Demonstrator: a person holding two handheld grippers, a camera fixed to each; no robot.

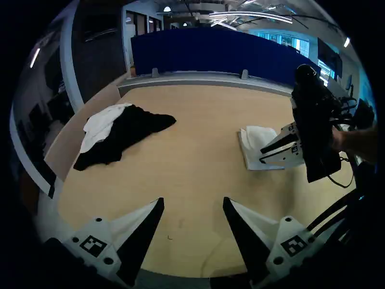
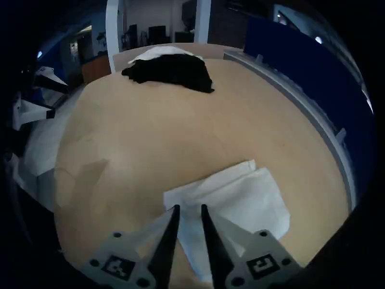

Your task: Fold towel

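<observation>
The white towel (image 2: 240,197) looks soft, limp, light — pinch its near edge, where the right gripper (image 2: 189,207) hovers, 2 fingers narrowly apart; the left gripper (image 1: 193,200) gapes wide.

Towel (image 2: 240,197) and clothes pile (image 2: 173,70) apart on table (image 2: 144,139)

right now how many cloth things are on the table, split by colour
white: 2, the folded towel and a loose white cloth
black: 1, the black cloth heaped with it
total: 3
</observation>
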